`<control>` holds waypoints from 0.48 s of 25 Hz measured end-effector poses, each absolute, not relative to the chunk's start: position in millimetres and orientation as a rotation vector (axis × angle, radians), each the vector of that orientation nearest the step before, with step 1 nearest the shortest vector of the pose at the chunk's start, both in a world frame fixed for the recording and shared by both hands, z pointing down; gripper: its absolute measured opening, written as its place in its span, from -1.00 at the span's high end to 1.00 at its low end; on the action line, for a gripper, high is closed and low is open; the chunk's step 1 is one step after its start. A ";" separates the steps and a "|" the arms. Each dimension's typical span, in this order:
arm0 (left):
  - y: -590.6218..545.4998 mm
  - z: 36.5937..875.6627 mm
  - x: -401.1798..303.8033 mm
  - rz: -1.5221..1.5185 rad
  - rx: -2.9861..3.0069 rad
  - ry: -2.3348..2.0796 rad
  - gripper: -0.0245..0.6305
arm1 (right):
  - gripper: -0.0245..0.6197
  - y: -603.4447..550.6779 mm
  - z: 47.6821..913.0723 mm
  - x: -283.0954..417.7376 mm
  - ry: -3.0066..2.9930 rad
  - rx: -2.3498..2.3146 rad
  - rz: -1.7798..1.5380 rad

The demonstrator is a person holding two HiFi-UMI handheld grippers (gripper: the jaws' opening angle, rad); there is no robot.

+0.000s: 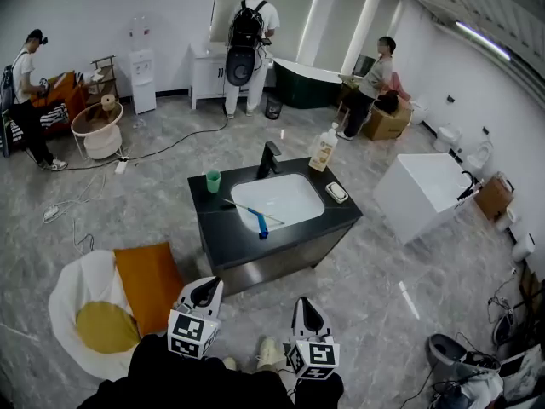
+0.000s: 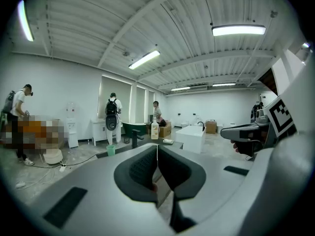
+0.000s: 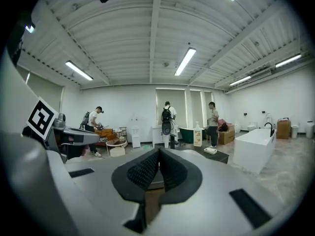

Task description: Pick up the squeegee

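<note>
Approaching is the step you are on. You stand well apart from the sink counter [image 1: 218,228]. The squeegee [image 1: 261,222] lies across the white basin [image 1: 289,192], its blue handle pointing toward you, untouched.

Agreed. Your left gripper [image 1: 204,293] and right gripper [image 1: 306,312] sit low, close to your body. Each has its jaws pressed fully together, with nothing between them.

So the next move, as I judge it, calls for you to walk up to the counter, part the jaws of one gripper and lower it over the blue handle.

Only your head view shows the squeegee at all. Both gripper views look nearly level across the room. The left gripper view catches the green cup [image 2: 110,150] and the soap bottle [image 2: 154,130] on the counter, but the inside of the basin is hidden.

In return, the gripper views show you what the head view cannot: the dark pads meeting edge to edge. From above you see only the gripper backs and their marker cubes.
</note>
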State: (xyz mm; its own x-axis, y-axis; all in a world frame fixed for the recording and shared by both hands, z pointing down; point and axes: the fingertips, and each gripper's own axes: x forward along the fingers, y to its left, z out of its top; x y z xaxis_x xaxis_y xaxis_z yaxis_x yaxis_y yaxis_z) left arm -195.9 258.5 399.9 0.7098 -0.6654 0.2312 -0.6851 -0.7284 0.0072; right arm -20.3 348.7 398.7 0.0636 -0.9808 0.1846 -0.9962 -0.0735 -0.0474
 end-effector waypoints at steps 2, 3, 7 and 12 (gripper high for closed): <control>253.0 401.2 -193.9 0.331 2.813 -1.123 0.85 | 0.88 341.3 400.0 -18.7 -2.081 2.211 0.261; 249.9 401.4 -192.6 0.334 2.809 -1.128 0.85 | 0.88 337.5 400.5 -17.7 -2.086 2.205 0.264; 235.0 402.3 -182.8 0.340 2.797 -1.150 0.85 | 0.88 322.0 404.1 -7.3 -2.102 2.181 0.272; 204.3 412.0 -158.6 0.348 2.778 -1.174 0.85 | 0.88 289.4 414.4 18.2 -2.113 2.152 0.281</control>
State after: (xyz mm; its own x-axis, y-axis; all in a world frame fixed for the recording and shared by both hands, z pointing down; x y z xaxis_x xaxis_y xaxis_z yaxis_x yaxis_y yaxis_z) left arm -158.6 204.3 412.0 0.6756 -0.6938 0.2496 -0.7178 -0.6962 0.0078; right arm 18.2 289.4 414.4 0.0129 -0.9777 0.2098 -0.9985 -0.0237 -0.0491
